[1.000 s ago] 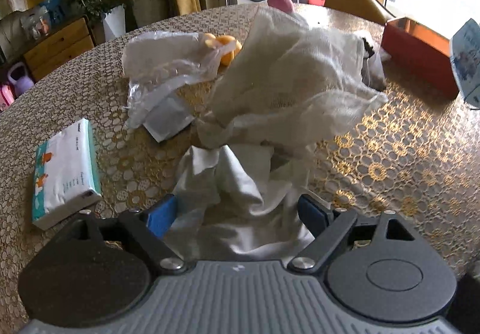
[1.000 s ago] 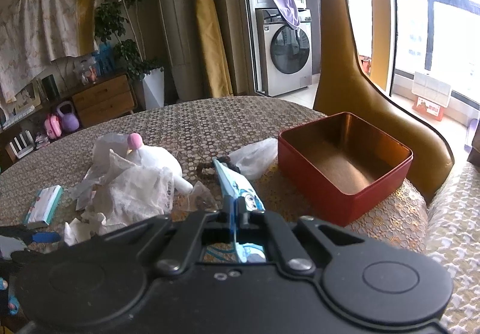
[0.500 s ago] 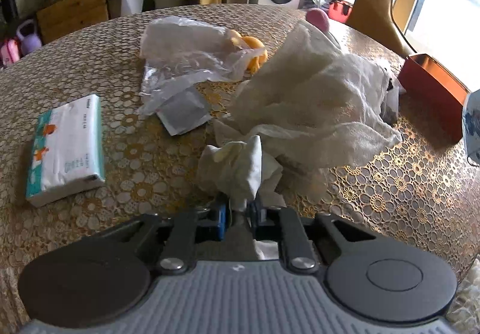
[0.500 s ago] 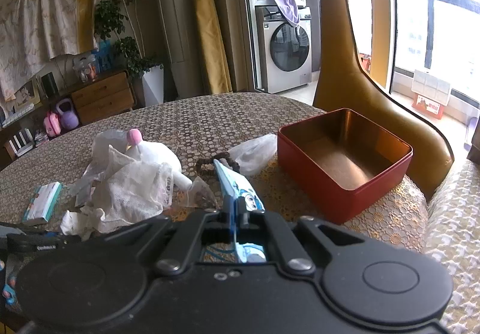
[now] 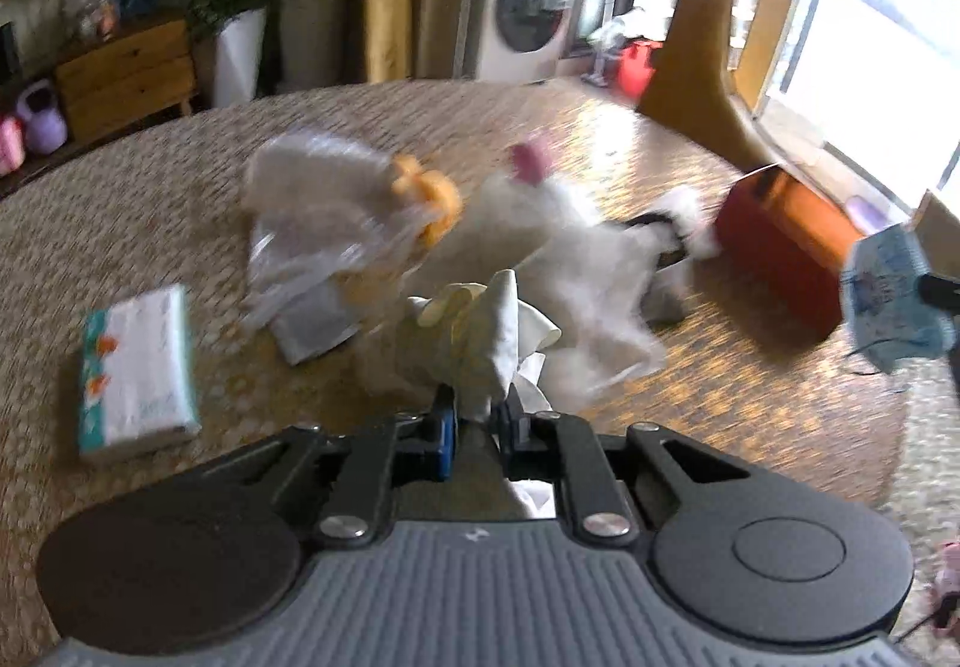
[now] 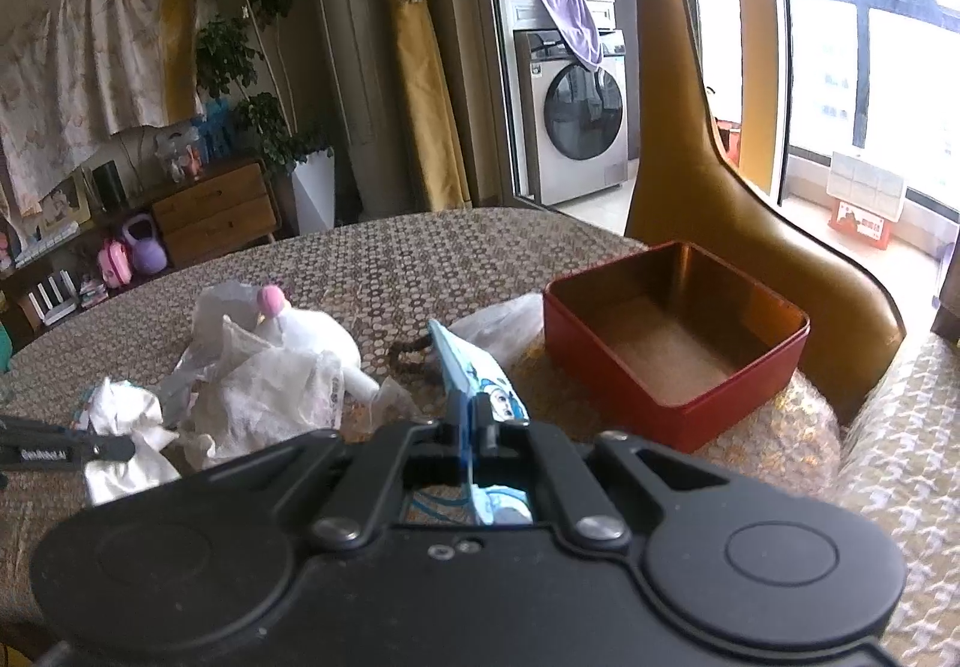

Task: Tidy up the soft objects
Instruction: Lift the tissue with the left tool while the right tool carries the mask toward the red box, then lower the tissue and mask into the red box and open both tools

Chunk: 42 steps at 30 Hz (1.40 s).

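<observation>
Setting: round surface [image 6: 420,259] under a gold-patterned cover, with a washing machine [image 6: 570,109] and yellow curtains behind.
White cloth: bunched white cloth [image 5: 480,331], long axis upright, rising from the left tongs [image 5: 477,424] with its loose points upward and clear of the surface.
Left tongs: nearly closed and clamped on the cloth's lower end; a second ago they stood wide around the cloth as it lay on the surface.
Blue packet: flat blue printed packet [image 6: 474,385], held edge-on, long axis running away from the camera and tilted up.
Right tongs: right tongs [image 6: 474,436] fully closed on the packet, unchanged from earlier.
Pile: gauzy cloth [image 6: 270,385] and white plush toy [image 6: 312,331] lie just behind the lifted cloth.
Red tin: open red tin [image 6: 678,343], to the right.
Tissue pack: tissue pack [image 5: 135,367], well apart on the left.
</observation>
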Tool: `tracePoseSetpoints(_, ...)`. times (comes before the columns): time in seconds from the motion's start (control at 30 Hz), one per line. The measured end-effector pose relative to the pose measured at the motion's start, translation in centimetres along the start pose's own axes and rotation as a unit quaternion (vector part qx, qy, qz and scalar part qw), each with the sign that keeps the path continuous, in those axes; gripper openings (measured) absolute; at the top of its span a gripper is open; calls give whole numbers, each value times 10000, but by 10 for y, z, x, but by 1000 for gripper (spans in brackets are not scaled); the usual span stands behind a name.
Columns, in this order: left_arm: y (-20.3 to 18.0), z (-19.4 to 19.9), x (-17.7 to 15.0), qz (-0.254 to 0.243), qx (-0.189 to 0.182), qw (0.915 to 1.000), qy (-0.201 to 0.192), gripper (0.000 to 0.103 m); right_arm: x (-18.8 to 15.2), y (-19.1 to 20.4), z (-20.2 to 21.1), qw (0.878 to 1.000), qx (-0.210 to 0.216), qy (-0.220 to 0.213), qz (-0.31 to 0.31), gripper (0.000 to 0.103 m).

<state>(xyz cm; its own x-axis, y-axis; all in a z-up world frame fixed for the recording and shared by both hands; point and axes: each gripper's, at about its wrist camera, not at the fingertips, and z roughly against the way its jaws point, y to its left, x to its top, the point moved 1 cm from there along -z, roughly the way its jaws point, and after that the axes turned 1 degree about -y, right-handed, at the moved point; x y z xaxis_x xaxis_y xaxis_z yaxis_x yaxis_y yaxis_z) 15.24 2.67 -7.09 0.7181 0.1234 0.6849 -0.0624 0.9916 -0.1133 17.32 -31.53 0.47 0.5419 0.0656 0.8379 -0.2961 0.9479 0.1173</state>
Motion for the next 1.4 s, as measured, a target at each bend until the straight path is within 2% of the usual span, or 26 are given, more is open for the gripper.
tracePoseSetpoints(0.17, -37, 11, 32, -187, -380, 9990, -111, 14, 13, -10, 2, 9999, -55, -93, 52, 1)
tracePoseSetpoints(0.43, -101, 1, 85, -538, -896, 9938, -367, 14, 34, -31, -5, 9992, -253, -264, 154, 1)
tracePoseSetpoints(0.53, -128, -14, 100, -710, -908, 9926, -381, 14, 41, -43, -12, 9988, -332, -307, 170, 1)
tracePoseSetpoints(0.73, -180, -45, 130, -868, -1314, 9871, -285, 14, 50, -66, -29, 9980, -518, -314, 205, 1)
tracePoseSetpoints(0.93, -232, -73, 152, -1130, -1498, 9819, -264, 14, 55, -94, -49, 9972, -695, -246, 142, 1)
tracePoseSetpoints(1.1, -267, -102, 162, -1152, -1655, 9794, -132, 14, 57, -110, -70, 9962, -833, -181, 150, 1)
tracePoseSetpoints(1.4, -310, -171, 175, -1056, -1721, 9793, 161, 14, 48, -146, -114, 9948, -1005, 132, -67, 1)
